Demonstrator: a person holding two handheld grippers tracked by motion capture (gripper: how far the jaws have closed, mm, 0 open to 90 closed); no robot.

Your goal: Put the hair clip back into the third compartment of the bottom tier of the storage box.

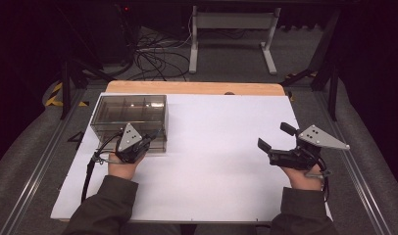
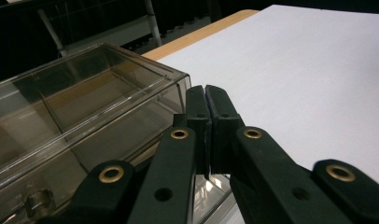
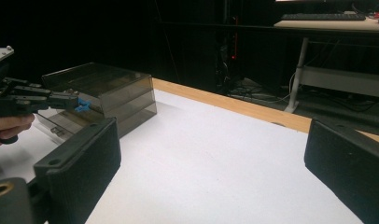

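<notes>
Bench (image 1: 221, 161): white sheet over a wooden top; a strip of bare wood shows along the far edge at 12 o'clock.
Box (image 1: 130, 115): clear, smoke-tinted plastic, with inner dividers, at about 10 o'clock on the bench, near the far left corner of the sheet. In the left gripper view the box (image 2: 75, 107) sits at 9 o'clock of the jaws, its near corner right beside them.
Left tool (image 1: 150, 138): held in the left hand (image 1: 121, 166), at the box's near right corner, tips at the box front wall; whether they touch it I cannot tell. Jaws pressed together with no gap in the left gripper view (image 2: 206, 116). In the right gripper view the left tool (image 3: 82, 105) shows something small and blue at its tip; what it is I cannot tell.
Right tool (image 1: 274, 137): held in the right hand (image 1: 302, 177) at about 3 o'clock on the bench, well apart from the box, pointing toward 9 o'clock. Jaws spread wide, nothing between them; in the right gripper view (image 3: 211, 149) bare white sheet lies between the two pads.
Grey plates: one on top of each tool.
Floor beyond the bench: cables (image 1: 158, 56) at 11 o'clock, a white frame (image 1: 231, 34) at 12 o'clock.
</notes>
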